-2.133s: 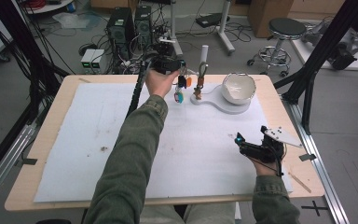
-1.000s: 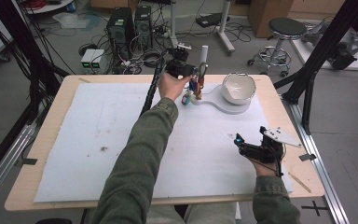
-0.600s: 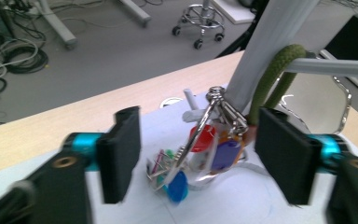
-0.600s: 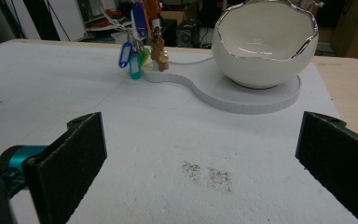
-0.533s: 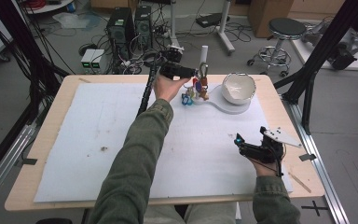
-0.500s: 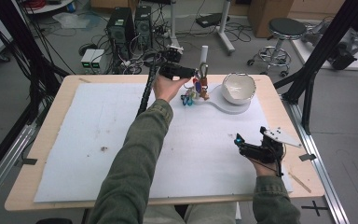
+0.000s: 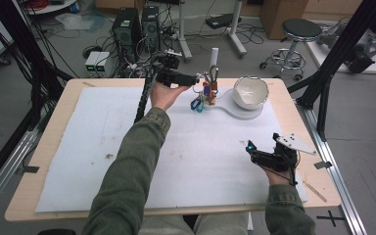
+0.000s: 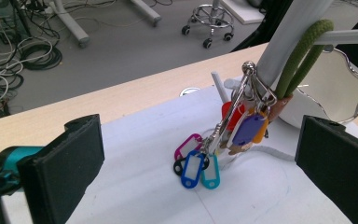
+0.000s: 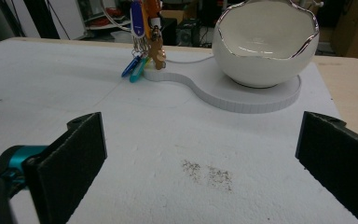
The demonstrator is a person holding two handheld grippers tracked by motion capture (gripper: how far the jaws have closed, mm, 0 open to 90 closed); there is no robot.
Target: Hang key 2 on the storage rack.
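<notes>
– Bunch of keys with coloured plastic tags (blue, teal, pink, purple, orange) on a metal clip [image 8: 223, 140]: where?

– Just beside the white egg-shaped bowl with the wavy silver rim [image 7: 249, 92], on its left in the high view. Hung by a green cord loop [image 8: 303, 56] off the white upright post [image 8: 293, 32] next to the bowl; lowest tags down on or just above the pad, hard to tell which.

– Any task stated?

– None given. Judging by the layout, probably taking the bunch off the post, perhaps into the bowl. Not yet begun: bunch on its hook, untouched.

– Bowl contents?

– Nothing seen inside, as far as the interior shows. Seated on the round end of a flat white base plate [image 7: 235, 110], with post and keys at the narrow end.

– Tongs?

– Left gripper [image 7: 191, 79] left of the bowl, close to the bunch, jaws spread wide with the tags between them but apart from both. Right gripper [image 7: 254, 152] well apart from the bowl, toward the person's side, low over the white foam mat [image 7: 103, 147], likewise released and grasping nothing.

– Left to do?

– Closing on the bunch, lifting the loop clear, then setting down
</notes>
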